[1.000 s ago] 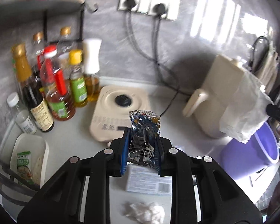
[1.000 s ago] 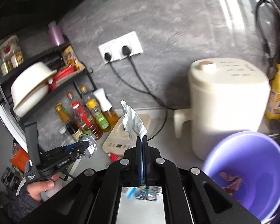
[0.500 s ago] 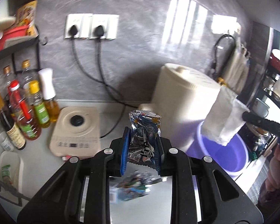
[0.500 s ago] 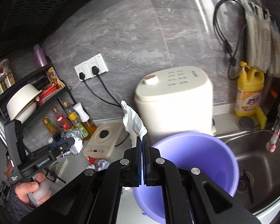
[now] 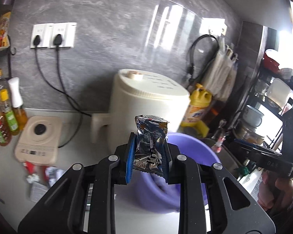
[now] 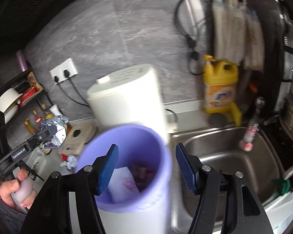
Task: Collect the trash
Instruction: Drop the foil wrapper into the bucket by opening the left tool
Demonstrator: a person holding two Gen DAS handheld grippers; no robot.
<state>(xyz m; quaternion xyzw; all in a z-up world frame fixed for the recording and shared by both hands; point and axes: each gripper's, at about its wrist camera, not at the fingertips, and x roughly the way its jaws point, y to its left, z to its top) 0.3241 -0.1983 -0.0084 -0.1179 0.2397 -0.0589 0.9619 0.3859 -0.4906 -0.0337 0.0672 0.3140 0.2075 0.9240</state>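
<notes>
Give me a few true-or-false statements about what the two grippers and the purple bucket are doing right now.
1. The left gripper holds a foil wrapper. True.
2. The right gripper is clamped on paper. False: its jaws stand open and empty.
3. White paper lies inside the purple bucket. True.
4. The bucket sits inside the sink. False: it stands on the counter beside it.

Purple bucket motion-blurred, its near side hidden behind foil wrapper.
</notes>
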